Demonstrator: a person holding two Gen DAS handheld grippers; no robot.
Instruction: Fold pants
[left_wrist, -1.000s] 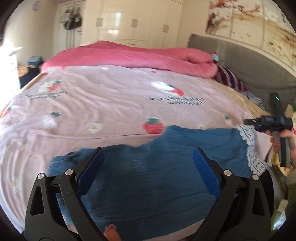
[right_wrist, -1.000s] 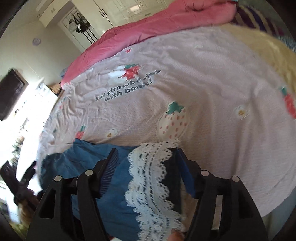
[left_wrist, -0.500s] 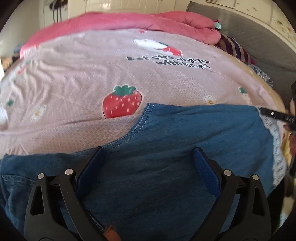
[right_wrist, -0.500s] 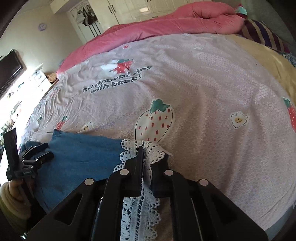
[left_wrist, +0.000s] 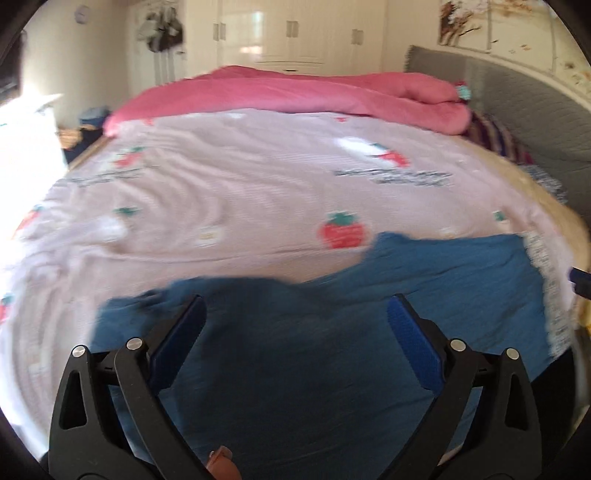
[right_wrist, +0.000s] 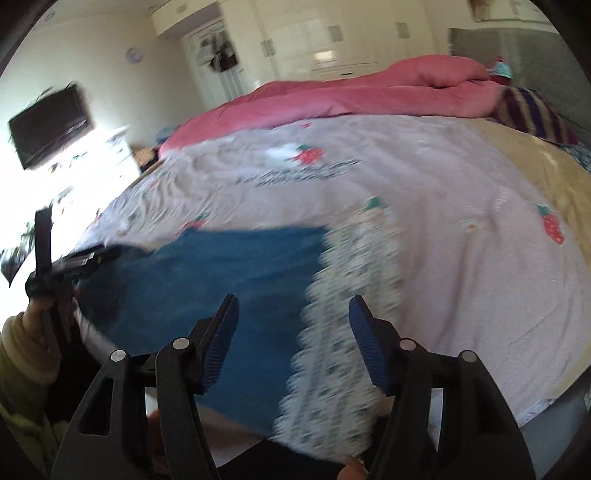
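Blue denim pants (left_wrist: 332, 332) with a white lace hem (left_wrist: 546, 280) lie across the near edge of the bed. My left gripper (left_wrist: 295, 325) is open and empty above the waist end of the pants. My right gripper (right_wrist: 291, 325) is open and empty over the lace hem (right_wrist: 347, 317), where it meets the blue cloth (right_wrist: 236, 273). The left gripper (right_wrist: 74, 262) also shows at the left of the right wrist view, held in a hand. Both views are blurred by motion.
The bed is covered by a pink strawberry-print sheet (left_wrist: 258, 177). A rolled pink duvet (left_wrist: 295, 92) lies along the far side, with striped pillows (right_wrist: 532, 114) and a grey headboard (left_wrist: 535, 107) to the right. A TV (right_wrist: 51, 122) hangs on the left wall.
My right gripper has opened and let go of the lace hem it was shut on half a second ago. Both grippers have pulled back and up from the pants.
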